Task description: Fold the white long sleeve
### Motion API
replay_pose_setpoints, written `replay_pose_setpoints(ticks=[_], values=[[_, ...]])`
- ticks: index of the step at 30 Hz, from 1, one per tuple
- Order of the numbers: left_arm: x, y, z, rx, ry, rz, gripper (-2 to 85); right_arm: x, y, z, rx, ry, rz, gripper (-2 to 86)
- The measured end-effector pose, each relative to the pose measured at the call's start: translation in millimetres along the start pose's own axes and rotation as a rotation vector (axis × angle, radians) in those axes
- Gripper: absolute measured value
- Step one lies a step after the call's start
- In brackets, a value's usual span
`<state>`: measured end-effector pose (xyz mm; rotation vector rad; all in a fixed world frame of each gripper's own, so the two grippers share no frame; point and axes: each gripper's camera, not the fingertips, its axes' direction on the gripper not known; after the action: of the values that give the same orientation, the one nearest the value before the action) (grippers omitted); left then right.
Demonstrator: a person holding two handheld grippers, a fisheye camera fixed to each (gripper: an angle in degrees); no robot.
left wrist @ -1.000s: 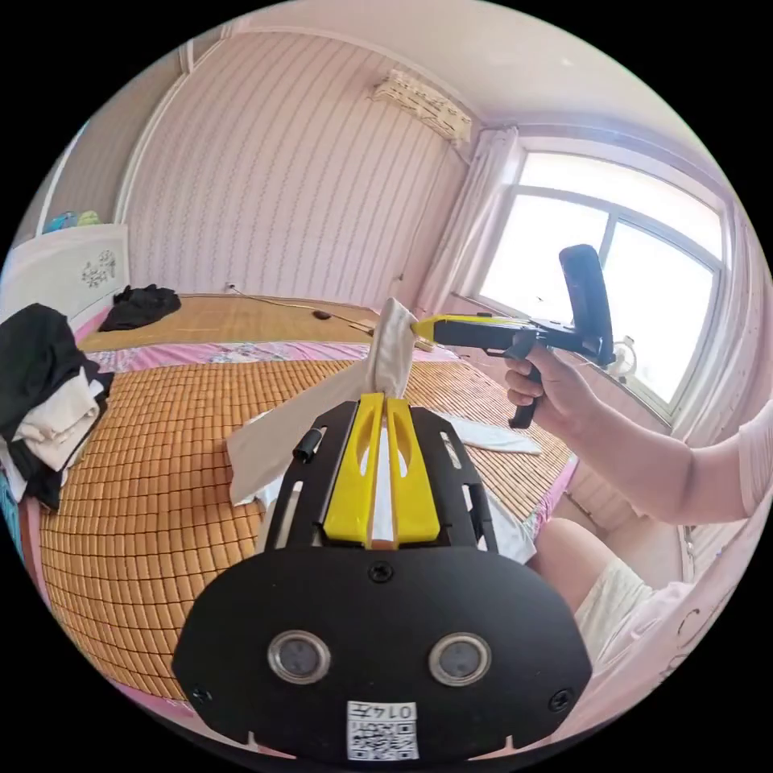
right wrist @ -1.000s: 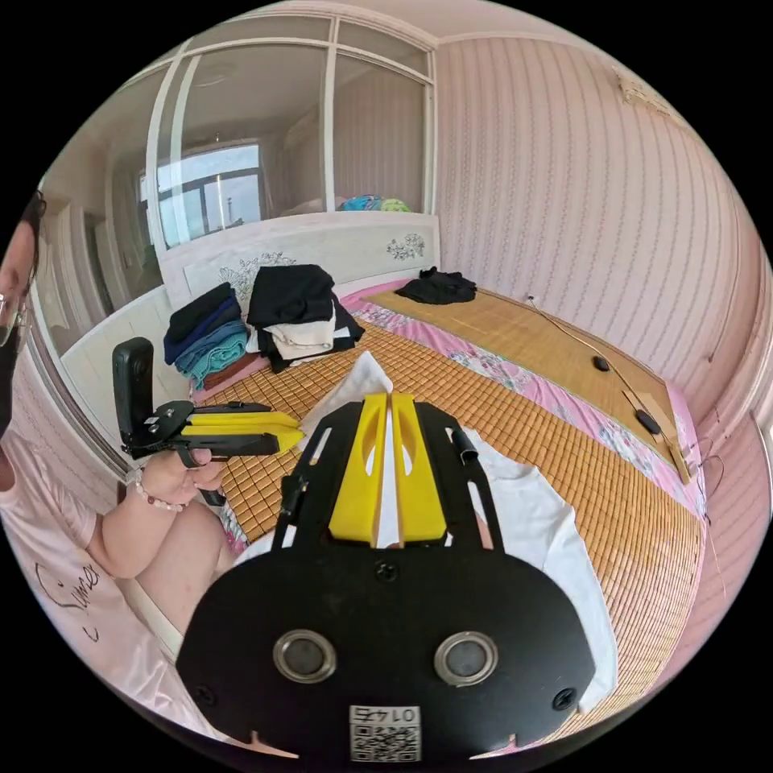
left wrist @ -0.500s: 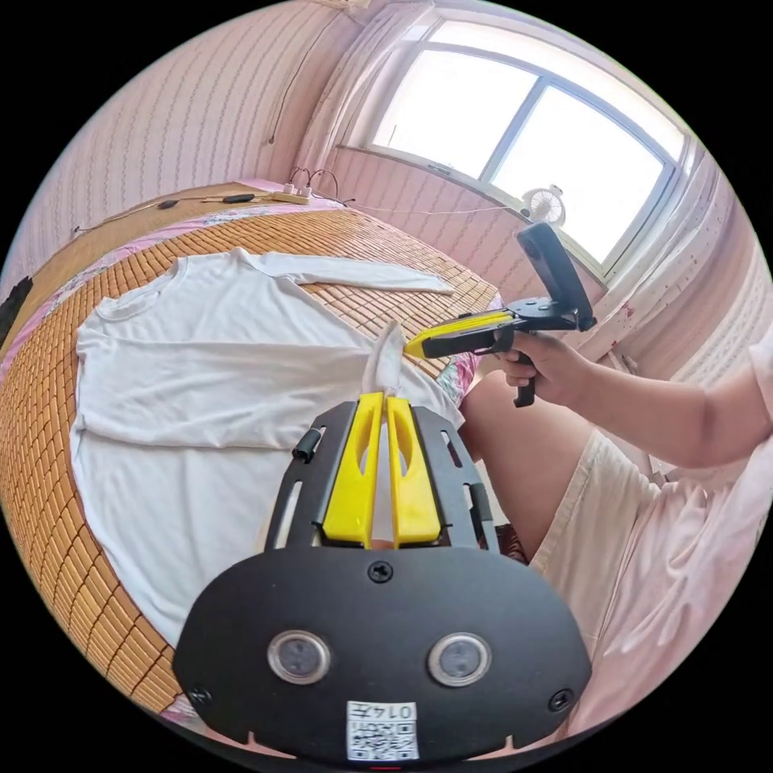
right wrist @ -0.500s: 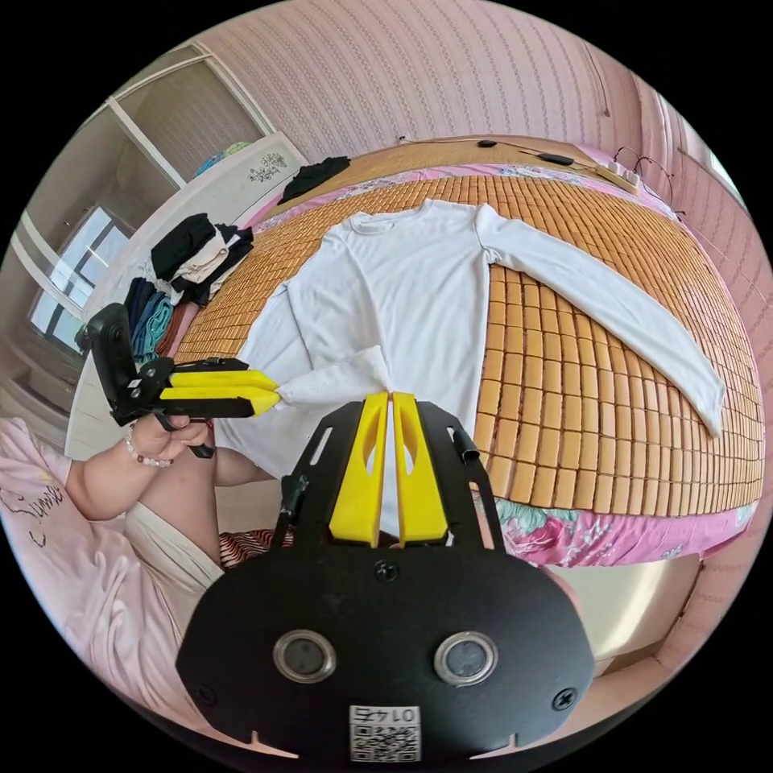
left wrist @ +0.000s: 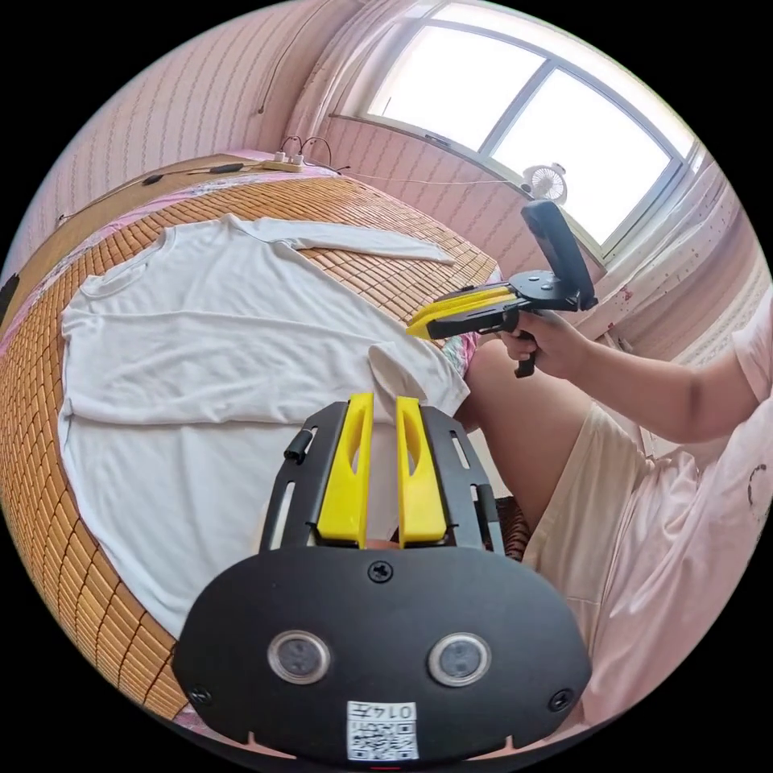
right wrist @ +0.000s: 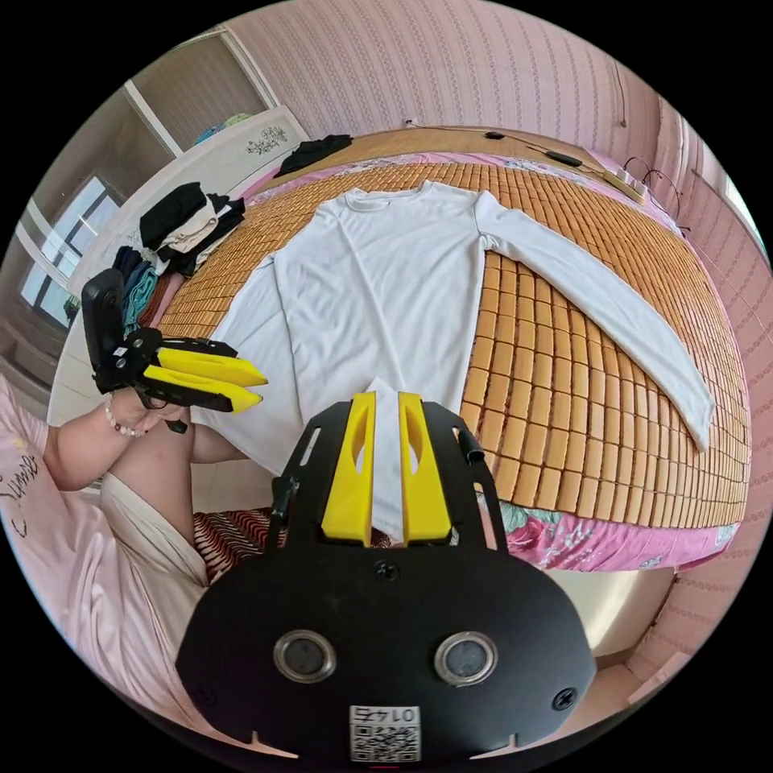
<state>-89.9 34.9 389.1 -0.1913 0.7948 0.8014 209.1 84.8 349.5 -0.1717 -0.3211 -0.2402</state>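
The white long-sleeve shirt [left wrist: 209, 338] [right wrist: 386, 274] lies flat, front up, on a bamboo mat [right wrist: 547, 386] covering the bed. One sleeve is folded across the body, and its cuff [left wrist: 393, 369] rests near the hem by the bed's edge. The other sleeve [right wrist: 612, 322] stretches out straight over the mat. My left gripper [left wrist: 377, 398] hovers just short of the cuff, jaws apart and holding nothing. In the right gripper view my right gripper [right wrist: 377, 396] stands open above the cuff end. Each gripper also appears in the other's view, right [left wrist: 412, 326] and left [right wrist: 259, 386], both hand-held with jaws parted.
Piles of folded clothes [right wrist: 181, 225] sit by the headboard, and a black garment [right wrist: 314, 153] lies at the far side. A power strip with cables [left wrist: 282, 165] is at the mat's far edge. The person's legs [left wrist: 531, 451] are against the bed edge.
Both grippers have opened and let go of the sleeve cuff, which has dropped onto the shirt near the hem. Both have drawn back a little from it.
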Motion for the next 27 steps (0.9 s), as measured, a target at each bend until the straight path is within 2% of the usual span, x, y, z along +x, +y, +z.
replay_pose_setpoints(ticks=[5, 13, 15, 19, 22, 24, 27], values=[[-23, -6, 8, -0.022, -0.017, -0.036, 4.7, -1, -31, 41, -0.153, -0.02, -0.078, 5.4], [40, -33, 86, -0.175, 0.137, 0.151, 5.3, 30, -12, 21, -0.297, 0.055, -0.04, 1.4], [59, -30, 94, -0.222, 0.178, 0.227, 5.7, 35, -15, 15, -0.305, 0.073, -0.036, 1.6], [50, -26, 61, -0.167, 0.135, 0.248, 5.6, 29, -60, 12, -0.234, 0.108, -0.123, 2.9], [-1, -22, 7, -0.071, -0.046, 0.152, 4.7, 6, -130, 32, -0.145, 0.07, -0.246, 4.7], [-59, -13, -37, -0.014, -0.261, 0.017, 4.8, -15, -181, 48, -0.082, 0.015, -0.322, 5.6], [-110, -4, -69, -0.03, -0.472, -0.052, 4.9, -52, -266, 77, 0.008, -0.071, -0.391, 6.3]])
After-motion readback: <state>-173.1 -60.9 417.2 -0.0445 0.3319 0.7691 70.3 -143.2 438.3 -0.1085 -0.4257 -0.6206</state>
